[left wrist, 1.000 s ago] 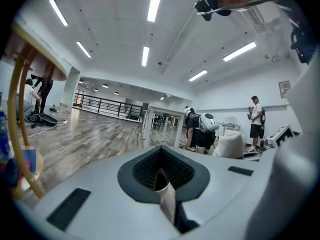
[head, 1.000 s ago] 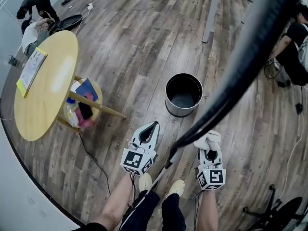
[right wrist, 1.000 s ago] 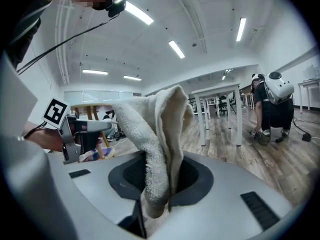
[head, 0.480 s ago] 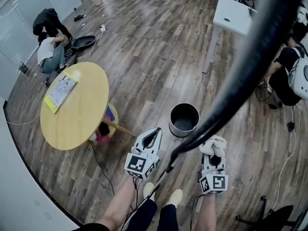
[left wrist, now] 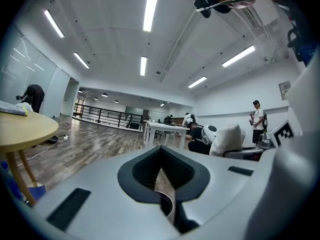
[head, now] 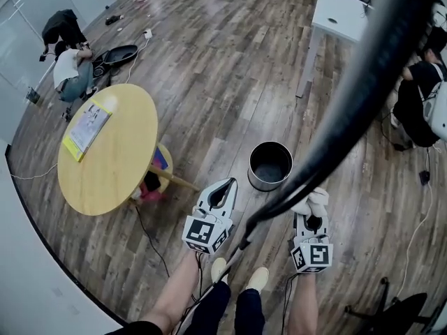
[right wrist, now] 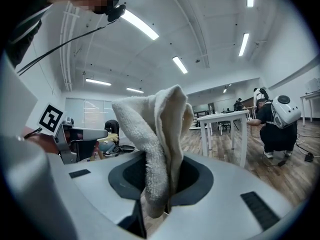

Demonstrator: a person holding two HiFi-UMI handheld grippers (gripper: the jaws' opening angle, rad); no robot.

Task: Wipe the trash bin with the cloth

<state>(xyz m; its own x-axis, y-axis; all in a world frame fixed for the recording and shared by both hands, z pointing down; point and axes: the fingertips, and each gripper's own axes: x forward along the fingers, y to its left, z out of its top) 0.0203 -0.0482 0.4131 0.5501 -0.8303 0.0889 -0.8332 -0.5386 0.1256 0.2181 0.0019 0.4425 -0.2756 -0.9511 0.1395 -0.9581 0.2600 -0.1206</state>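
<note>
right gripper [right wrist: 159,194]: being kept clamped on the cloth [right wrist: 155,129]
left gripper [left wrist: 161,174]: being held pressed together, empty
trash bin [head: 269,185]: being approached? no, untouched, just ahead

- A blurred black cable [head: 363,89] crosses beside the trash bin [head: 265,185] and covers part of the cloth [head: 316,202].
- The cloth's lower end is hidden between the fingers [right wrist: 200,181] of the right gripper [right wrist: 155,199].
- Things [head: 150,185] under the round yellow surface [head: 112,159], left of the trash bin, are mostly covered.
- A person [head: 419,96] right of the trash bin is cut off at the edge.
</note>
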